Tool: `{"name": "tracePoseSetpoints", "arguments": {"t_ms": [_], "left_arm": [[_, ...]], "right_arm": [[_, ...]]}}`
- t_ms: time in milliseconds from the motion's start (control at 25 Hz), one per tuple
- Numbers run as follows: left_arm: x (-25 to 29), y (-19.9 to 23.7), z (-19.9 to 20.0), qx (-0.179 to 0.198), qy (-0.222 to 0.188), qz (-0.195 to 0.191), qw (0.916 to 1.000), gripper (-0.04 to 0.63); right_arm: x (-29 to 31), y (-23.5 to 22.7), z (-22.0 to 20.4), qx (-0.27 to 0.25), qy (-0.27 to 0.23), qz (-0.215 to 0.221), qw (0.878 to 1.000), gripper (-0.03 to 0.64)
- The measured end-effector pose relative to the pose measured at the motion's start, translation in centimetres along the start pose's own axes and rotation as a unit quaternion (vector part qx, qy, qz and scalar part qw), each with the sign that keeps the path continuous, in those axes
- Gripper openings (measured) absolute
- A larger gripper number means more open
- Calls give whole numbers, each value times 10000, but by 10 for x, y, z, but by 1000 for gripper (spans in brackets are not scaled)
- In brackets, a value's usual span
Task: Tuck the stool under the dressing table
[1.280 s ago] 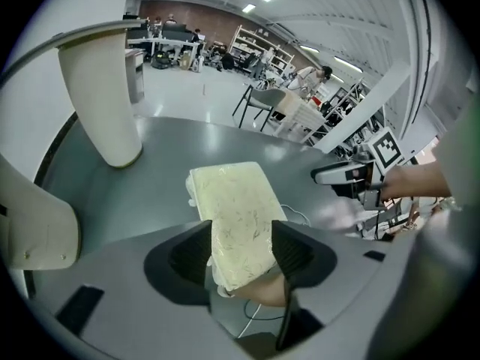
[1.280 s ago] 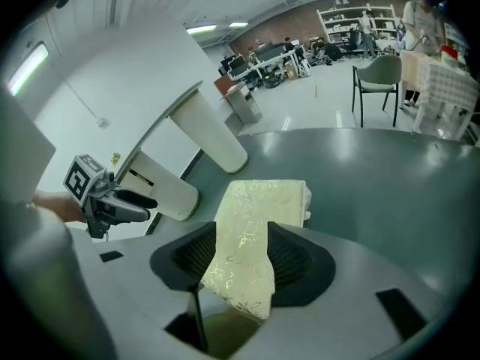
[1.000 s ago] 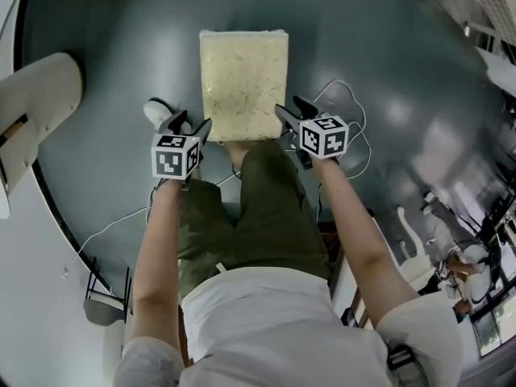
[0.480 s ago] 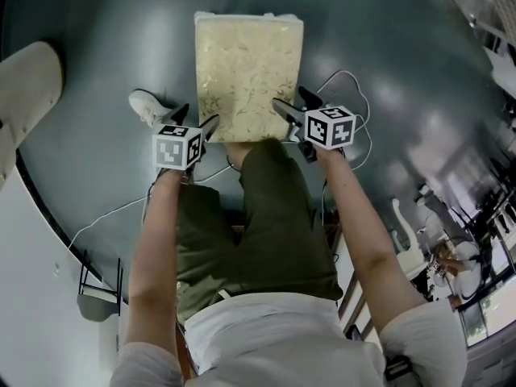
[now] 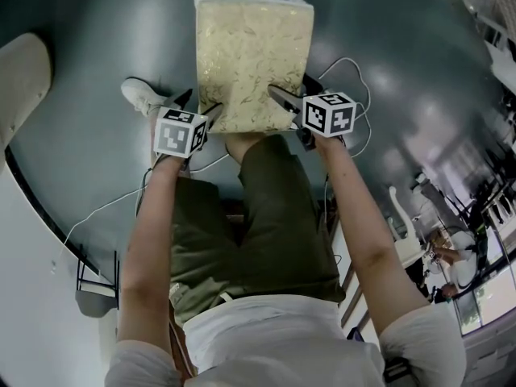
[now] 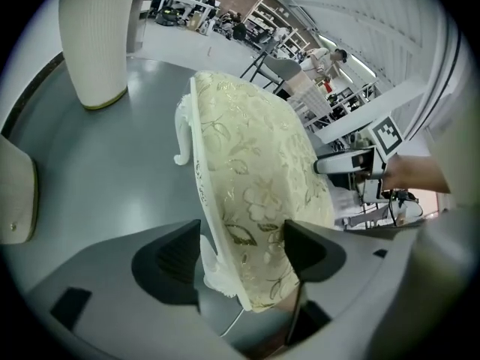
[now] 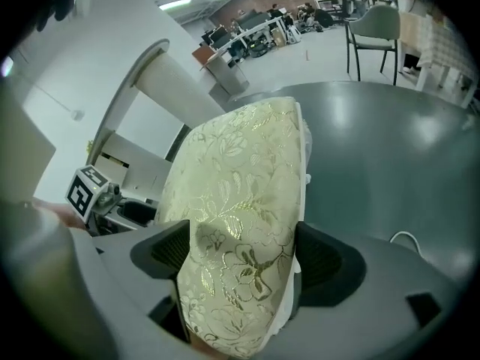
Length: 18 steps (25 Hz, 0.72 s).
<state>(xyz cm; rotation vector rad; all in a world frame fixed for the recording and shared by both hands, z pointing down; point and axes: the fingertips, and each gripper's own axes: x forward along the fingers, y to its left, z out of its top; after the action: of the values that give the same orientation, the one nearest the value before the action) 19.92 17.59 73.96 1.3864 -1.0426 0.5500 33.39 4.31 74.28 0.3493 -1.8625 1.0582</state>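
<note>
Head view: your left claw [image 5: 199,105] and right claw [image 5: 289,93] have just been opening and stand wide. Each straddles a near corner of the stool [image 5: 251,47], cushion between the jaws, unclamped.

Glossy floral brocade cloth on stool [image 5: 251,55]

**Stool partly hidden, edges of the room unclear**

From the head view, the stool [image 5: 252,51] shows only its gold-patterned seat. Its legs are hidden beneath the seat, and the person's knee [image 5: 262,151] covers its near edge. A cream, rounded piece of furniture [image 5: 24,79] is cut off by the left edge of the picture. At the far right, the background clutter [image 5: 451,256] is blurred and too small to make out.
</note>
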Motion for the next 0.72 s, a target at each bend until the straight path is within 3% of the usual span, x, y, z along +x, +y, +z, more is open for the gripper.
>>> {"name": "tracePoseSetpoints", "arguments": {"t_ms": [280,720], "left_arm": [[3,-8,6,904,180,225,9955,293],[-4,-14,6,676,49,209,9975,281]], "right_arm": [[2,-2,0,-27,55,-314,9995,417],[-4,5,11,-333,-15,-324,9989,407]]}}
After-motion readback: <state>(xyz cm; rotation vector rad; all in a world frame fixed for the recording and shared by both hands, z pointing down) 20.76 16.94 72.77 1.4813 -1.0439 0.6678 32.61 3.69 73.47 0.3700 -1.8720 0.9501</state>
